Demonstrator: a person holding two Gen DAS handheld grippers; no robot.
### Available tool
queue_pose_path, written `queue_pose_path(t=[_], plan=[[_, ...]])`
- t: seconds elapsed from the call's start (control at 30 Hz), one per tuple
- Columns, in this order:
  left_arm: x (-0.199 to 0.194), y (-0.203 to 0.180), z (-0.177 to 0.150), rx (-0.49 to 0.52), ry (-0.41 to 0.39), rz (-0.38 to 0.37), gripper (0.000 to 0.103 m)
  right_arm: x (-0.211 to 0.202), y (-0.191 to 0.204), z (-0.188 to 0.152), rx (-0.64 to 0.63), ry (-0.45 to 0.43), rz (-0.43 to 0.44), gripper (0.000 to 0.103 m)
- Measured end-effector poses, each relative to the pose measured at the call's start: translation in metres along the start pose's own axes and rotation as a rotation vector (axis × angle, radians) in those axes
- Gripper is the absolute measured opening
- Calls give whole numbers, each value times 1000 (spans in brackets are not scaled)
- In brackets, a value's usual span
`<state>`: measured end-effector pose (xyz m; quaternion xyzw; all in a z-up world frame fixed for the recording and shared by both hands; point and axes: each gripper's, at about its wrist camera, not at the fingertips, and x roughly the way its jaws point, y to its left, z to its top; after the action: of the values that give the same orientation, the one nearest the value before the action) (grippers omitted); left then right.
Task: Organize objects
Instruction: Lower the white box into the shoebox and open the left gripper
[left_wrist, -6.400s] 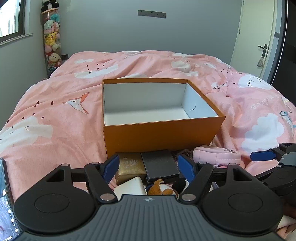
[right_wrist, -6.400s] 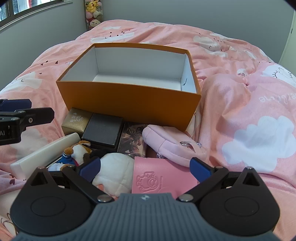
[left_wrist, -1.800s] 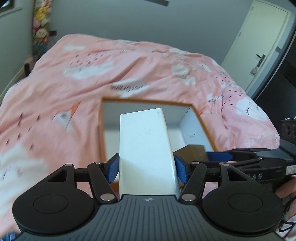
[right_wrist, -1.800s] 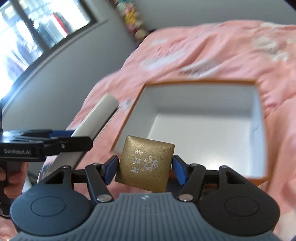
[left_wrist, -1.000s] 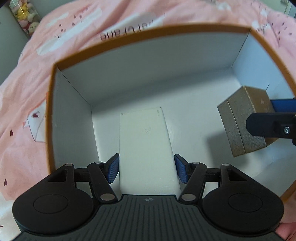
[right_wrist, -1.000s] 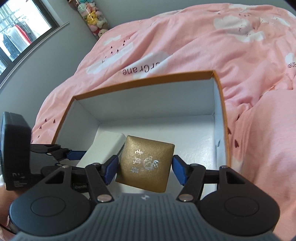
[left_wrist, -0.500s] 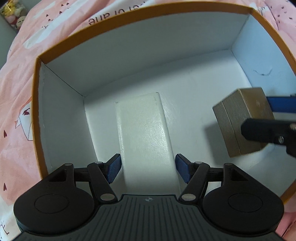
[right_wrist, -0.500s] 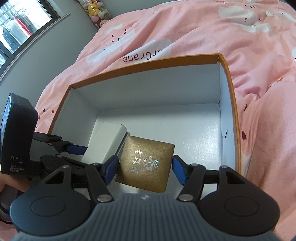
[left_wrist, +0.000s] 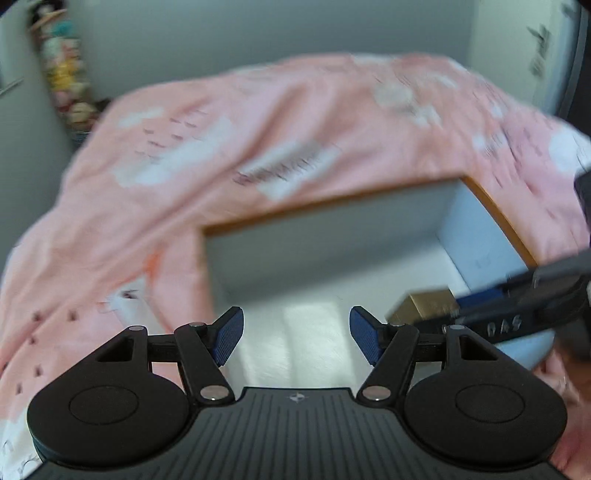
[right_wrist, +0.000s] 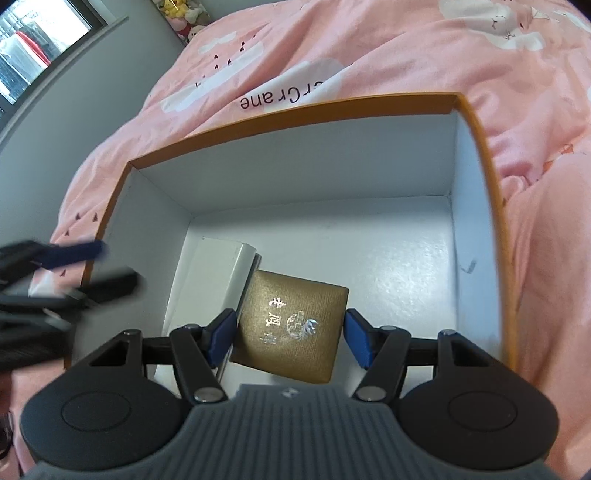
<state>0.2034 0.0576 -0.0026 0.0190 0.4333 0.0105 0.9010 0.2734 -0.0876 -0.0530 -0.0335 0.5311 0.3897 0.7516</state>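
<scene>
Two tools working over an orange box on a bed

The pink bed (right_wrist: 406, 55) is carrying the orange box (right_wrist: 295, 110), where the white box (right_wrist: 207, 273) is lying; the right tool (right_wrist: 290, 330) is clamping the gold box (right_wrist: 291, 325) inside, and the left tool (left_wrist: 295, 334) is hanging apart, empty.

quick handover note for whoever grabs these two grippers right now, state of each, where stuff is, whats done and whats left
Left gripper: open and empty, above the near left part of the orange box.
Right gripper: shut on the gold box, held inside the orange box, beside the white box.
Done: the white box lies on the orange box's floor along its left wall.
Left: set the gold box down, probably on the bare floor to the right of the white box, then release. Nothing else to pack shows in either view right now, so look around the pink bedspread for more.
</scene>
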Motion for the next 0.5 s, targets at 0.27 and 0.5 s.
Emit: queue_pose_path(t=[0.27, 0.5], plan=[[21, 53, -25, -254, 56, -53, 51, 34, 38, 11, -104, 43, -120, 65], [25, 55, -42, -272, 44, -83, 28, 47, 55, 11, -132, 94, -100, 65]])
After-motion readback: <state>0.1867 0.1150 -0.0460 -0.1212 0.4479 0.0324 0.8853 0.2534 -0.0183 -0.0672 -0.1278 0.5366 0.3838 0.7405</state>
